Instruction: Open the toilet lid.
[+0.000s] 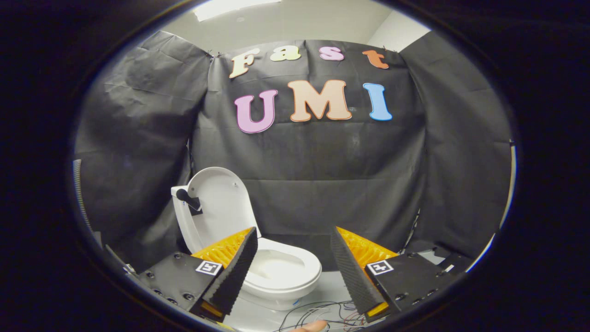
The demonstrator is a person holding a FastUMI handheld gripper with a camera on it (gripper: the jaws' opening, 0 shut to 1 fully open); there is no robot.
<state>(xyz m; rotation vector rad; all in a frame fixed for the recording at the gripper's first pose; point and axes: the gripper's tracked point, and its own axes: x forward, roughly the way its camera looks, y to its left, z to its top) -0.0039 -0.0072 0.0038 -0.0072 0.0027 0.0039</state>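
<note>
1. My gripper is wide open. The two fingers are far apart and hold nothing.
2. Each finger has a black bumpy pad on the inside and an orange part behind it.
3. The white toilet sits on the floor just ahead of my fingers, more toward my left finger. That finger covers a bit of its near side.
4. The toilet lid is already up. It stands tall at the back of the toilet, leaning toward the black cloth wall.
5. I can see down into the white bowl.
6. Thin wires lie on the pale floor between my fingers, close to me.
</note>
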